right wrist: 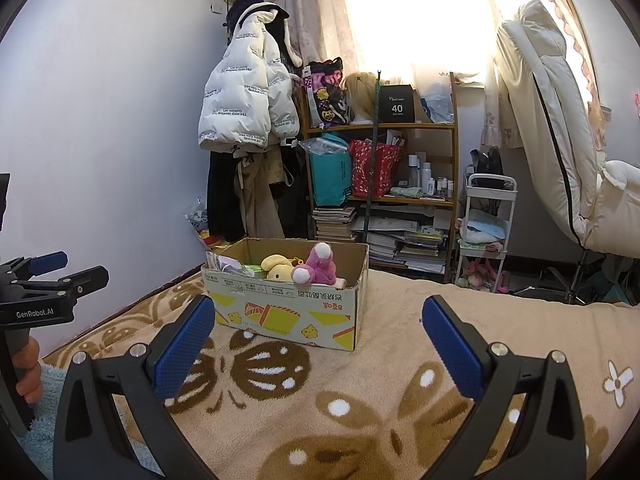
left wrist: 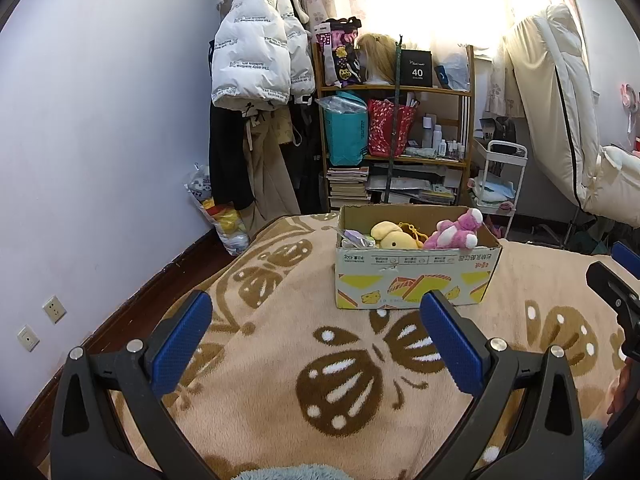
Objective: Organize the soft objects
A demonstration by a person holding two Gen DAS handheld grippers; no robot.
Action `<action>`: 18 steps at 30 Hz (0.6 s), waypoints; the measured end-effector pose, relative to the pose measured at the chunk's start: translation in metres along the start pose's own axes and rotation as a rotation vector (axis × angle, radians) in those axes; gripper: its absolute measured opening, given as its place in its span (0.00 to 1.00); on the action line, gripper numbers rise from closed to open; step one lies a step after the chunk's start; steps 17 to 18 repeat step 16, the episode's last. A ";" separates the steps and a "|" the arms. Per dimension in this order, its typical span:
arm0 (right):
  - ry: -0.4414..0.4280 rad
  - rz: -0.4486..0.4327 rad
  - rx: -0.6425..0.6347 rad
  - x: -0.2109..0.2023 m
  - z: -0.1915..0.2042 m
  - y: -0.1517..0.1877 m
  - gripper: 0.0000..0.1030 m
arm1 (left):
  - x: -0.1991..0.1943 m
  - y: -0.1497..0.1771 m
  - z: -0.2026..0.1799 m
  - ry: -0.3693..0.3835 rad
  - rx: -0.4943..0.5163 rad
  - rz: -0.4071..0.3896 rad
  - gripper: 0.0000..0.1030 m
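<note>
Both grippers, left gripper point(left wrist: 316, 334) and right gripper point(right wrist: 318, 338), spread wide, grasping nothing, poised near 1 printed cardboard box point(left wrist: 416, 276) far on beige butterfly-patterned blanket point(left wrist: 280, 360); pink plush toy point(left wrist: 454, 232) and yellow plush toy point(left wrist: 394, 236) gathered inside, likely tidied.

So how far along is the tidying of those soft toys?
Seemingly near the end. A pink plush and a yellow plush already sit in the cardboard box. Both the left tool and right tool are open and empty. No loose toys show on the blanket.
</note>
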State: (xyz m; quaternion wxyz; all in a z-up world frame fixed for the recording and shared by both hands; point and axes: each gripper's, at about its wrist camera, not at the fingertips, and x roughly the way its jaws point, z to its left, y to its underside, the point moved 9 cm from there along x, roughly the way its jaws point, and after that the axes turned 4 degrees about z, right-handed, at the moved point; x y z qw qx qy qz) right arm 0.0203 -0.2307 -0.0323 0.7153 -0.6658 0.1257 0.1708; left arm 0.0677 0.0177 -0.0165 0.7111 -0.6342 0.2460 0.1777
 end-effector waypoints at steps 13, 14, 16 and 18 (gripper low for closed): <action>0.000 0.001 0.001 0.000 0.001 0.000 1.00 | 0.000 0.000 0.000 0.001 0.001 0.000 0.99; 0.000 0.000 0.001 -0.001 0.000 0.000 1.00 | 0.000 0.000 0.000 0.000 0.001 0.001 0.99; 0.000 -0.003 -0.001 -0.001 0.000 0.002 1.00 | -0.001 0.001 0.000 0.000 0.002 0.001 0.99; 0.000 -0.003 -0.001 -0.001 0.000 0.002 1.00 | -0.001 0.001 0.000 0.000 0.002 0.001 0.99</action>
